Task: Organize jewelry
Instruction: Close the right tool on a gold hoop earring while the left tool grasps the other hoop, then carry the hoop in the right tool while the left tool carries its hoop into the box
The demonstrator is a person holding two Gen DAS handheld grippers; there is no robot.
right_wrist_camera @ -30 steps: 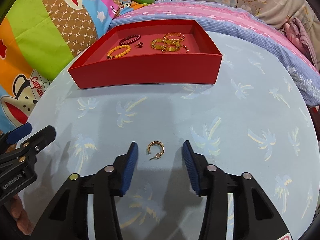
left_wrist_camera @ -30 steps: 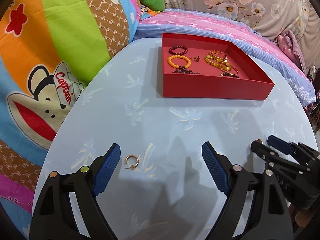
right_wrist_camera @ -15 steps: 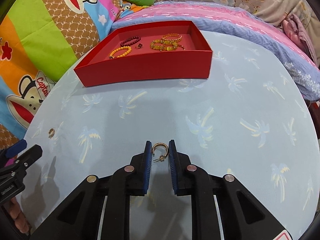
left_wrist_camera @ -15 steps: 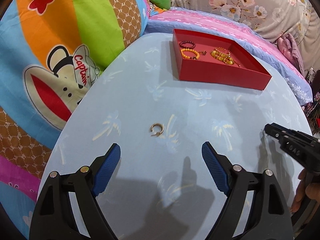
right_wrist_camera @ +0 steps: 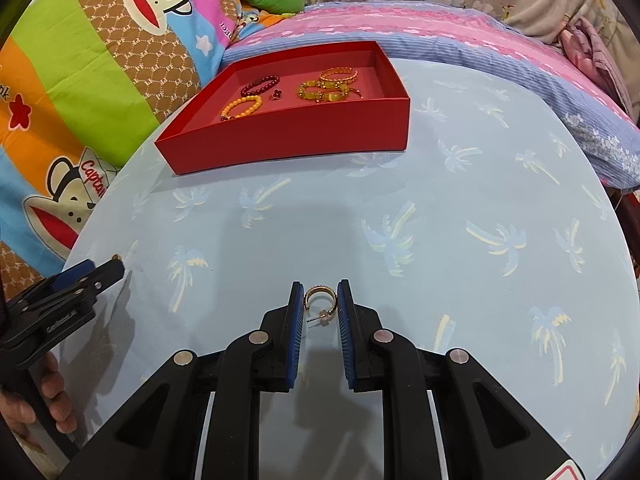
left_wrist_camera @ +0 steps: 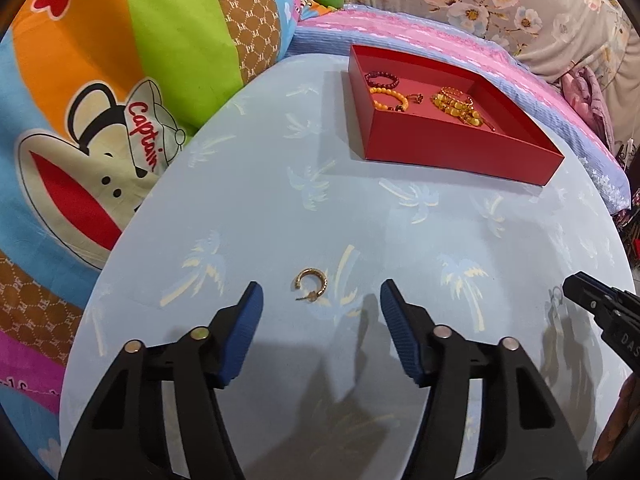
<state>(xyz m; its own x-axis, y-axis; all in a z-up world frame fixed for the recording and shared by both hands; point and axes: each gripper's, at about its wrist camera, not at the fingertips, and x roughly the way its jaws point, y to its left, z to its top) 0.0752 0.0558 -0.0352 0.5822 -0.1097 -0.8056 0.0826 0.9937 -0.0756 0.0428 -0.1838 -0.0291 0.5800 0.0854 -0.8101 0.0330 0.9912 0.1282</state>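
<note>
Right gripper (right_wrist_camera: 319,304) narrowed onto a gold hoop earring (right_wrist_camera: 320,303) on the blue tablecloth (right_wrist_camera: 460,240), arch pointing away, post leftward. Left gripper (left_wrist_camera: 320,300) wide open around second hoop earring (left_wrist_camera: 310,284), untouched, post leftward. Red tray (right_wrist_camera: 288,140) beyond.

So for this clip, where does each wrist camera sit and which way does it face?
Left wrist: on the left gripper, facing a loose gold hoop earring on the table; open blue pads show.
Right wrist: on the right gripper, shut on a second hoop earring; a hand shows at left.
Shared: the red tray of bracelets beyond.
</note>
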